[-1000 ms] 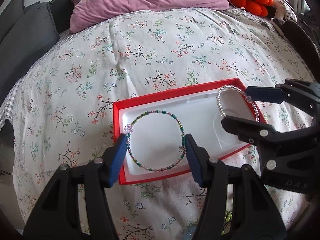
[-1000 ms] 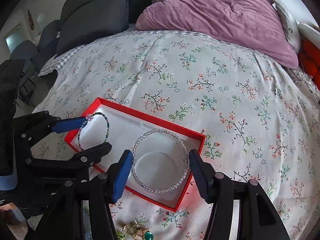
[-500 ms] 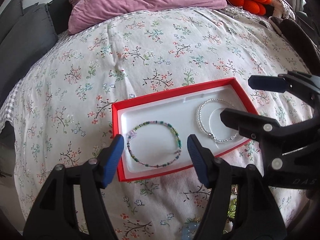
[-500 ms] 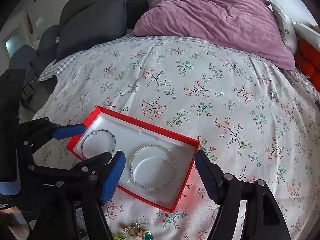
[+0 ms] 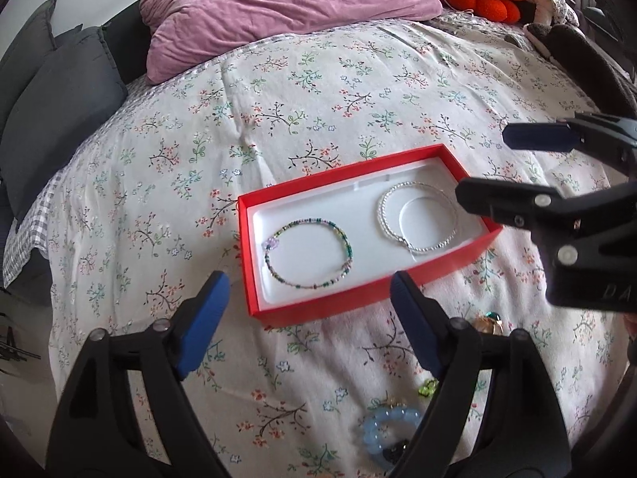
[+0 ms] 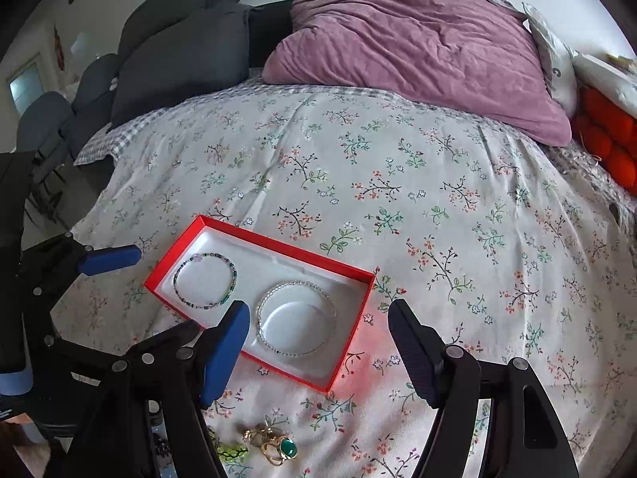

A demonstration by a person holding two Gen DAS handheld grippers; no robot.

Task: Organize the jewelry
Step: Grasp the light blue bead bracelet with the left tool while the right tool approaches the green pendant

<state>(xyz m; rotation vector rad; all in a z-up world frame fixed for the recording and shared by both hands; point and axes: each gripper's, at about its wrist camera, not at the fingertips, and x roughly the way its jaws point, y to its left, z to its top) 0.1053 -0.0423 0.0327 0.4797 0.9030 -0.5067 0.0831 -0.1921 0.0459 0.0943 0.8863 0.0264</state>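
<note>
- Both bracelets lie flat in the red box [image 5: 370,292] on the bed [image 5: 318,79]: the coloured bead bracelet [image 5: 308,253] in its left half, the clear bead bracelet [image 5: 418,217] in its right.
- The left claw [image 5: 306,318] is opening with nothing between its jaws; the right claw [image 6: 318,342] stands spread and empty over the box's near edge.
- The step now looks like clearing the box, so lift straight off without clipping the thin red rim.
- Remaining pieces sit near: gold rings with a green stone [image 6: 274,446], a pale blue bracelet [image 5: 388,424], a green bit [image 5: 428,388].
- Far bedspread is open; the near side is crowded, so approach one claw at a time.
</note>
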